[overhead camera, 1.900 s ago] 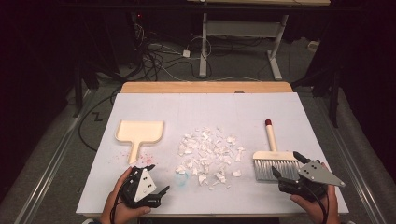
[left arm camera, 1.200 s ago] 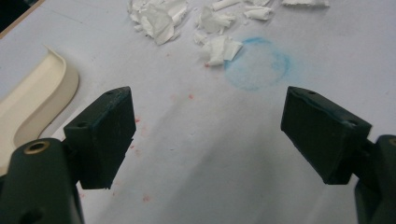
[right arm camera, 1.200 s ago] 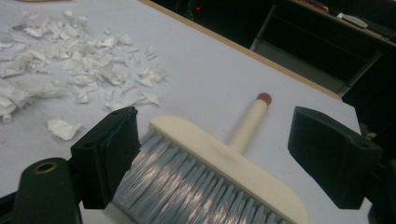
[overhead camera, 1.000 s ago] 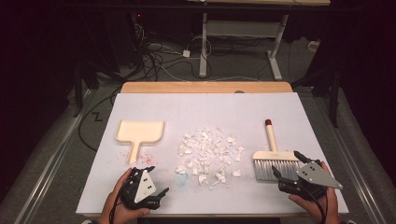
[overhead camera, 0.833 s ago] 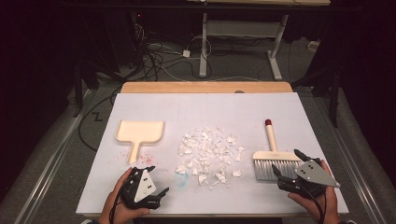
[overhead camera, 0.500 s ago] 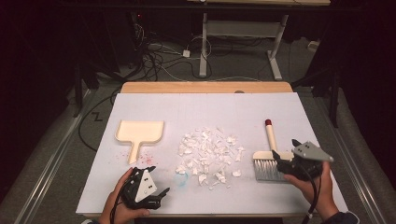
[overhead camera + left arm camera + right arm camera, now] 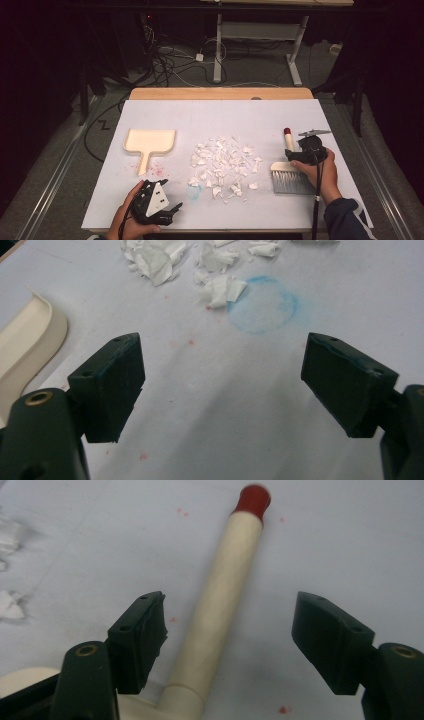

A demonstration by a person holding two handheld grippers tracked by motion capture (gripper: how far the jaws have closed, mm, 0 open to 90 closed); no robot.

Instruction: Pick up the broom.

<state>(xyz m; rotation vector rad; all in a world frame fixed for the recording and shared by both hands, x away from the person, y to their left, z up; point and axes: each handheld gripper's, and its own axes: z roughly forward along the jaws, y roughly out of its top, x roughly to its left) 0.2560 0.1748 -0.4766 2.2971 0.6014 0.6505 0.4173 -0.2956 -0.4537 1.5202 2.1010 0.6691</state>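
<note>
One cream plastic dustpan (image 7: 149, 141), flat, square with a short handle, lies at left. Left gripper (image 7: 167, 210) rests near the table's front edge, jaws wide, nothing between them. Mid-table: a heap of torn white paper scraps (image 7: 222, 165), crumpled. At right, one brush (image 7: 288, 167): smooth cream handle, red tip, grey bristles. Right gripper (image 7: 227, 640) straddles the handle, jaws just closing, pads not touching.

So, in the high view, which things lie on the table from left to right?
Dustpan → left gripper → pile of torn paper scraps → brush → right gripper, its open jaws closing around the brush handle.
</note>
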